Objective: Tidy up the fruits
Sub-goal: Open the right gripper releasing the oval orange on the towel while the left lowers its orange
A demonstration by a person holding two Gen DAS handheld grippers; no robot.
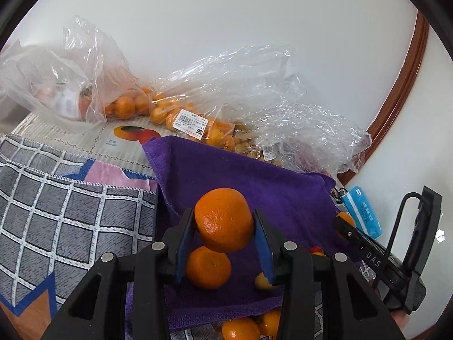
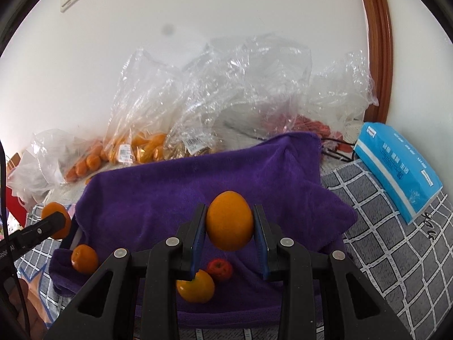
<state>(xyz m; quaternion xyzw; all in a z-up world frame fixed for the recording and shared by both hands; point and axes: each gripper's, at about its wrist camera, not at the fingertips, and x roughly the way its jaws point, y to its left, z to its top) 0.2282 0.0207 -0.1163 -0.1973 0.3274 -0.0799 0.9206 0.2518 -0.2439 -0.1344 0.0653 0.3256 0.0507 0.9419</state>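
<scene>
My left gripper (image 1: 225, 221) is shut on a mandarin (image 1: 223, 219) and holds it above a purple towel (image 1: 269, 181). A second mandarin (image 1: 208, 267) lies on the towel below it. My right gripper (image 2: 229, 223) is shut on a smooth orange fruit (image 2: 229, 221) above the same towel (image 2: 198, 181). Under it lie another orange fruit (image 2: 195, 286), a small red fruit (image 2: 220, 269) and a mandarin (image 2: 84, 258) at the left. The left gripper's tip with its mandarin (image 2: 55, 221) shows at the left of the right wrist view.
Clear plastic bags of oranges (image 1: 181, 113) and other fruit (image 2: 147, 144) lie along the white wall behind the towel. A blue tissue pack (image 2: 396, 167) lies on the grey checked cloth (image 2: 396, 249) at the right. More mandarins (image 1: 240, 330) lie near the towel's front edge.
</scene>
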